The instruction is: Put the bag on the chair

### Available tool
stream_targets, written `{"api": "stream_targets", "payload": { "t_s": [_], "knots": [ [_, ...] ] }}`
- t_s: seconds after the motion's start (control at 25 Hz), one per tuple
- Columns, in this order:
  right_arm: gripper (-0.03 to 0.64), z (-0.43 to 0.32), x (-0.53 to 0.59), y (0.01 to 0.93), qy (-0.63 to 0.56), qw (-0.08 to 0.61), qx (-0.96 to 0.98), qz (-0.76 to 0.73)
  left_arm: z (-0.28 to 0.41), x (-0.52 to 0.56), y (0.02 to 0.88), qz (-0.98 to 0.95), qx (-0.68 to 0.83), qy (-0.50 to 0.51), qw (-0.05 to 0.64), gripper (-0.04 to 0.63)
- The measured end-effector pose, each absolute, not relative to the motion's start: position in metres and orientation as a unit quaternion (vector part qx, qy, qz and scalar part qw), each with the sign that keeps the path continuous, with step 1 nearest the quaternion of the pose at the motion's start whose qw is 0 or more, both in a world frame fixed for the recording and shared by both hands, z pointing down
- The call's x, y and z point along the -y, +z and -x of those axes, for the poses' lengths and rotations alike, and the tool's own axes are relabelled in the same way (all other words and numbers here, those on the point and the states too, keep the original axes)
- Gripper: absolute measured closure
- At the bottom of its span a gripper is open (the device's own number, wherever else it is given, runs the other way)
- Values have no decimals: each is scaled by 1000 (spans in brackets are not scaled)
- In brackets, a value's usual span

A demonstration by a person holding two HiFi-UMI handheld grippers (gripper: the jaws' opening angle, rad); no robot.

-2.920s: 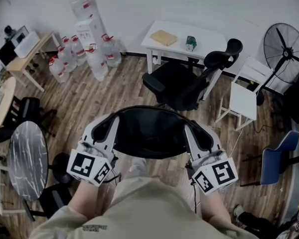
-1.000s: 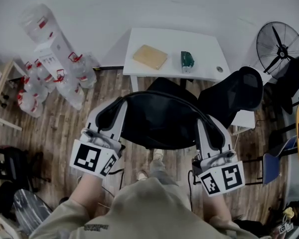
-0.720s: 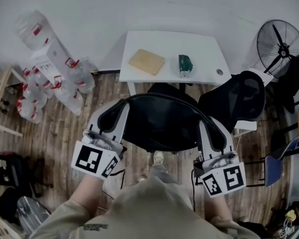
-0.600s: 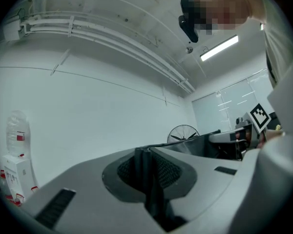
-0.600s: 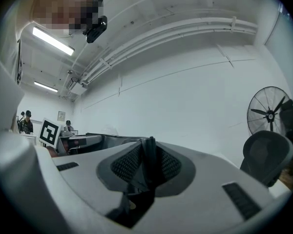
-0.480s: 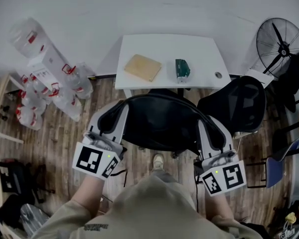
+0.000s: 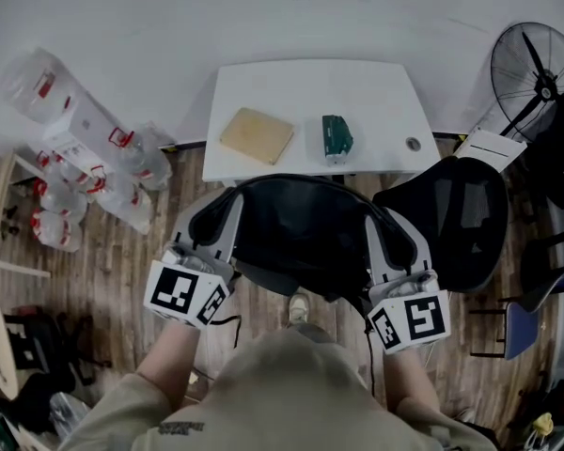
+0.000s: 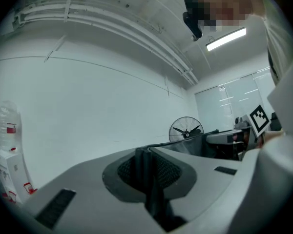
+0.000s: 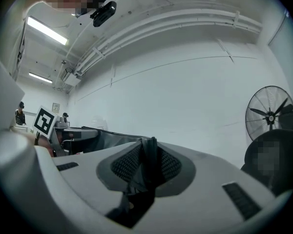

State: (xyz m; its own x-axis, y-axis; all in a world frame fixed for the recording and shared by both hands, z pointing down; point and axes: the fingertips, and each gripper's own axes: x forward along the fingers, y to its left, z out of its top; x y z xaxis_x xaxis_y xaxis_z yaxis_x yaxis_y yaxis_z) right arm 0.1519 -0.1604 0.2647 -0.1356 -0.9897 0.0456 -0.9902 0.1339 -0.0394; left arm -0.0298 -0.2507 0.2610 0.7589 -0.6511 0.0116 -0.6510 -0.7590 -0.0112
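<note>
Slack black fabric bag [image 7: 301,238] — left claw [image 8: 147,177], right claw [image 9: 147,165] each pinching its thin rim; white surface [image 7: 376,92] shows only overhead.

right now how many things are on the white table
3: a flat tan square board at left, a dark green box in the middle, a small grey round thing at right; the black bag may hide more.

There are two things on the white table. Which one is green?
The small box on the right side of the white table is dark green. The flat square piece to its left is tan and wider.
</note>
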Motion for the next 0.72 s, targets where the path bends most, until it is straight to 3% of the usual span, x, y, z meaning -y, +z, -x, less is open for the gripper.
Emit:
{"api": "stream_targets", "payload": {
  "t_s": [0.72],
  "knots": [
    [526,-212,234,337,88,28,730,-677,-31,327,328,935,-349,-63,-14,549]
  ]
}}
